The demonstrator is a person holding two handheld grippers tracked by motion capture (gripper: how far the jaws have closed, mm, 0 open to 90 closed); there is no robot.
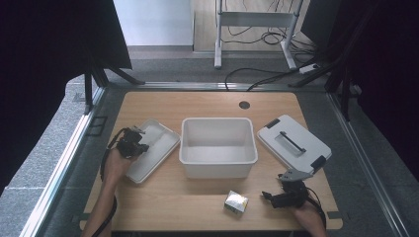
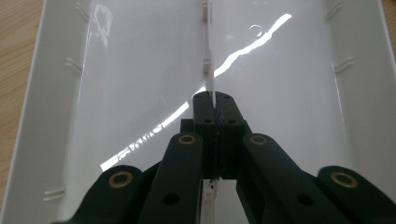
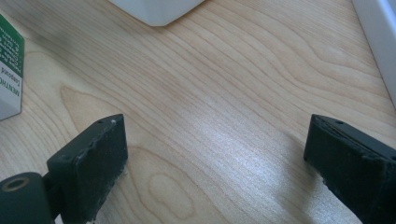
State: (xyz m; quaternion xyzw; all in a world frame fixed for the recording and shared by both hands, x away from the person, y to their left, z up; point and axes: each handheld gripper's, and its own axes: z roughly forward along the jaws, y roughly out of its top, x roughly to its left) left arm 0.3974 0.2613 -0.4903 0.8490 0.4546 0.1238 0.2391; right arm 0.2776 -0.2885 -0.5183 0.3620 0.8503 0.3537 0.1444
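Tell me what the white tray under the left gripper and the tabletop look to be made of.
White tray: likely glossy moulded plastic, given the sharp light streaks and moulded ribs along its walls. Tabletop: pale wood or wood-look laminate, with visible grain lines and a soft sheen; which one is unclear.

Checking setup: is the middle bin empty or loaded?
Empty. The bin shows a bare white floor in the high view; the small box sits outside on the table.

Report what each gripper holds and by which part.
The left gripper is shut on the thin centre rib of the white tray. The right gripper stands open above the table, holding nothing.
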